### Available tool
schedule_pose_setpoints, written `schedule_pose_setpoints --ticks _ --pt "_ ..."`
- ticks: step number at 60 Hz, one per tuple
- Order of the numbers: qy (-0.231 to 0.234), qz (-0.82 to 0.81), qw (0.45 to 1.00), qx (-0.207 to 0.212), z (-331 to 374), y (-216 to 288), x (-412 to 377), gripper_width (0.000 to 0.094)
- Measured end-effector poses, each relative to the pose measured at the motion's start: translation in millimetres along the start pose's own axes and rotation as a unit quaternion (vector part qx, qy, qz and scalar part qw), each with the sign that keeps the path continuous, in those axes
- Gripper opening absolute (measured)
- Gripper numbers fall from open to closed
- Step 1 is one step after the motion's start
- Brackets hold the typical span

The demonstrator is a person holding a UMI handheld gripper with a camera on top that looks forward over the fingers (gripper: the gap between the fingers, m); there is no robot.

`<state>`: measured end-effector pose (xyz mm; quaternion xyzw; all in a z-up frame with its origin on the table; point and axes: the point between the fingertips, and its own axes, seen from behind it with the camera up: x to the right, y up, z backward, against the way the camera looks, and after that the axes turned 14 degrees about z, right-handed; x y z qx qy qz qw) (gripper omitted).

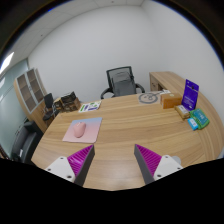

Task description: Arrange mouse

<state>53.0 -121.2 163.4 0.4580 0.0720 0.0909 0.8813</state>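
On the wooden desk (pixel 125 125), a mouse (pixel 78 128) lies beyond the gripper (pixel 112 160), jaws wide.

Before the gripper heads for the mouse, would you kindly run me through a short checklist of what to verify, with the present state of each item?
1. Mouse located: ok. It sits on the pink mouse pad, beyond the left jaw.
2. Gripper free to grasp: ok. The jaws stand apart with nothing between them.
3. Path to the mouse unobstructed: ok. Only bare wooden table lies between the jaws and the pad.
4. Gripper lined up with the mouse: not ok. The mouse lies off to the left of the gap.
5. Mouse cable or wireless: cannot tell.
6. Clutter kept apart: ok. The purple box and the teal packet stand far to the right.
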Motion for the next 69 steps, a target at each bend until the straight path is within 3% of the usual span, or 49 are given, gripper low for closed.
schedule_pose_setpoints --ticks 26,69 --pt "0.032 0.026 0.999 0.004 -8 37 8 0.0833" --pt "0.041 0.06 0.997 0.018 38 34 16 0.0832"
